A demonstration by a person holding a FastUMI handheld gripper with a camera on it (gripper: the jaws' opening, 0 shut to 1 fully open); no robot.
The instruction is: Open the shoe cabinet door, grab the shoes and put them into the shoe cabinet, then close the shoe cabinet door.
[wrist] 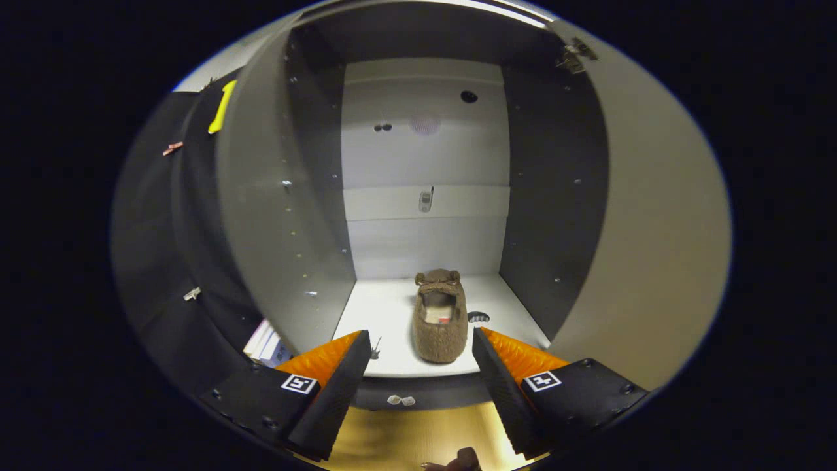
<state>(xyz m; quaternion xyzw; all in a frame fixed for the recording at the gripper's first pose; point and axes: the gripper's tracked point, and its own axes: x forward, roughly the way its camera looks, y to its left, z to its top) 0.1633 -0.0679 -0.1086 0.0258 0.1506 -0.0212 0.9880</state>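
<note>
Cabinet: slipper inside, gripper apparently spread.

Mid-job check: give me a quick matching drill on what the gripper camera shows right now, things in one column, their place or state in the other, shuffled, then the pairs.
Things:
1. brown fuzzy shoe
2. cabinet door
3. hand-held gripper
4. stack of papers

Places or states:
A. swung open, to the right of the compartment
B. open, fingers apart and pressing on nothing
C. standing on the cabinet's white bottom shelf, just ahead of the fingers
D. outside the cabinet, low beside its left wall

Pairs: 1-C, 2-A, 3-B, 4-D
</note>
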